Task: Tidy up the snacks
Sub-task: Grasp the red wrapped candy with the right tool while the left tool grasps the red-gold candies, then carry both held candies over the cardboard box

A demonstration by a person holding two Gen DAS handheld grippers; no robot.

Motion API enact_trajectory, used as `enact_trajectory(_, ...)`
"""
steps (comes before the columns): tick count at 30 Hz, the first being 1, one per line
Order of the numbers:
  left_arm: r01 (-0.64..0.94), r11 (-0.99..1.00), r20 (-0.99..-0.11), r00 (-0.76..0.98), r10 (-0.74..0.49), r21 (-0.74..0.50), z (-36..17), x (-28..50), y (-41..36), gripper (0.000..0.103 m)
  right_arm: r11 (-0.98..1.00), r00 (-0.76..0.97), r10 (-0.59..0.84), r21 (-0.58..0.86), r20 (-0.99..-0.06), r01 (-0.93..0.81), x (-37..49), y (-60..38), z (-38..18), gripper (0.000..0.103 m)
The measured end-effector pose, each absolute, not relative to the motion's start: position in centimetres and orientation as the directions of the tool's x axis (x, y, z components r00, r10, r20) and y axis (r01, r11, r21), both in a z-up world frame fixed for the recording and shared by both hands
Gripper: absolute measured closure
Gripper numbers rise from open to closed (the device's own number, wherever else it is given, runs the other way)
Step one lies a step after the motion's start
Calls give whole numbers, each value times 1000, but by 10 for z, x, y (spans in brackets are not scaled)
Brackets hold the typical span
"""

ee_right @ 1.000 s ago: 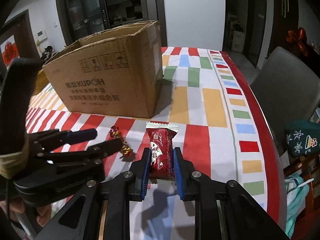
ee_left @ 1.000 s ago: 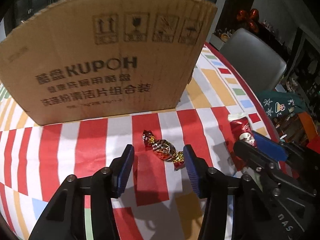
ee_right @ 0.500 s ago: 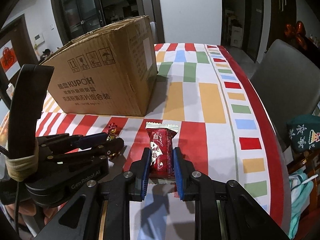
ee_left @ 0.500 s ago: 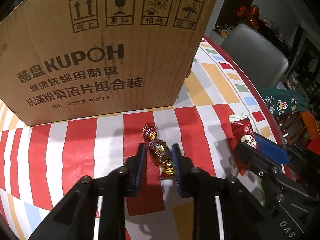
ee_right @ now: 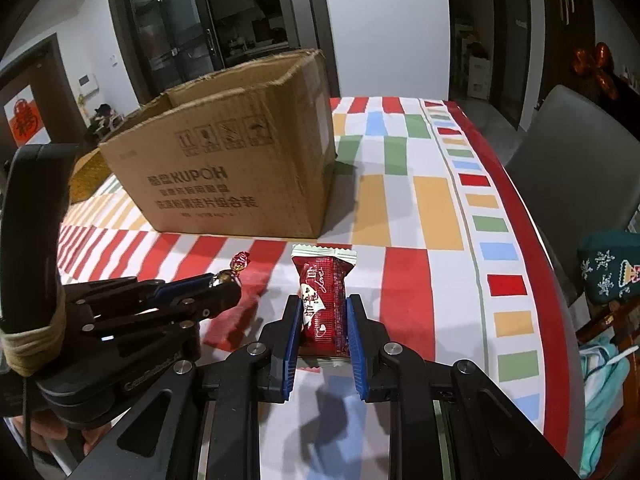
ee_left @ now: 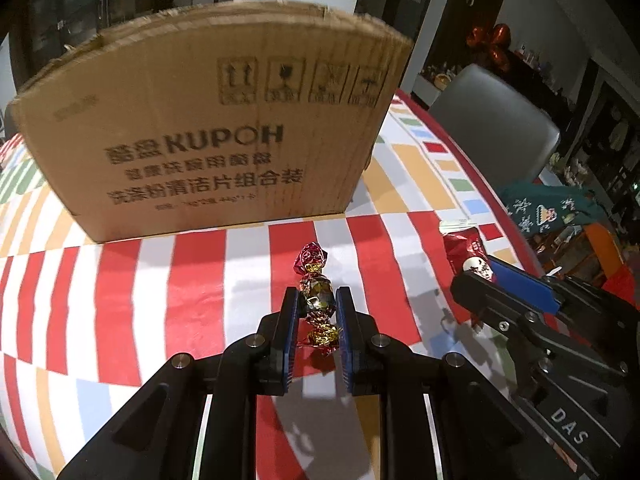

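My left gripper [ee_left: 317, 299] is shut on a foil-wrapped candy [ee_left: 316, 294] with red and gold twisted ends and holds it a little above the striped tablecloth. The candy also shows in the right wrist view [ee_right: 236, 268]. My right gripper [ee_right: 323, 308] is shut on a red snack packet [ee_right: 323, 292] and holds it above the table; the packet also shows in the left wrist view [ee_left: 466, 250]. An open cardboard box [ee_left: 208, 140] marked KUPOH stands just beyond both grippers, also in the right wrist view [ee_right: 236, 160].
The table [ee_right: 420, 208] has a cloth of red, white and coloured stripes and a red rim at the right. A grey chair [ee_right: 572, 152] stands past that edge. A green knitted item [ee_right: 612, 264] lies beside the chair.
My left gripper shut on the candy and lifted it off the cloth. My right gripper kept hold of the red packet and rose a little.
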State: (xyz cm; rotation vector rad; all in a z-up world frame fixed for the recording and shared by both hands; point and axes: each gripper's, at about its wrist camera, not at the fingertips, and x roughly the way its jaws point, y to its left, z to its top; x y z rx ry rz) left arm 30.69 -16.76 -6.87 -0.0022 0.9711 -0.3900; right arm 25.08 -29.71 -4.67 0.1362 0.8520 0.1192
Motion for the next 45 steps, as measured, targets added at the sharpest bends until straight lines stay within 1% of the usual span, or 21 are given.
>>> enact_trajectory(11,318,932,-751,570,-334,-174,-28,278,-141,84,985,693,163,156,-702,-73,231,-277,-12,80)
enact_trajectory(19,302,935,-688,639,-342,-184,8,257,-111,84,984,732,168,157,-660,-84,221,-262,18,80)
enact_trajectory(26,291,942,-630,703,-330,-169,39,249,-88,84,984,765,172,145,-620,-104,221,-246,45,80)
enact_trajectory(36,273,952,-562,769,-303,-141,83,258,-64,84,985,806,172,92,-567,-146,235,-223,86,80)
enact_trajectory(45,258,955,-533,794,-294,-144,115,289,-55,84,982,808,184,69,-560,-176,267,-213,115,80)
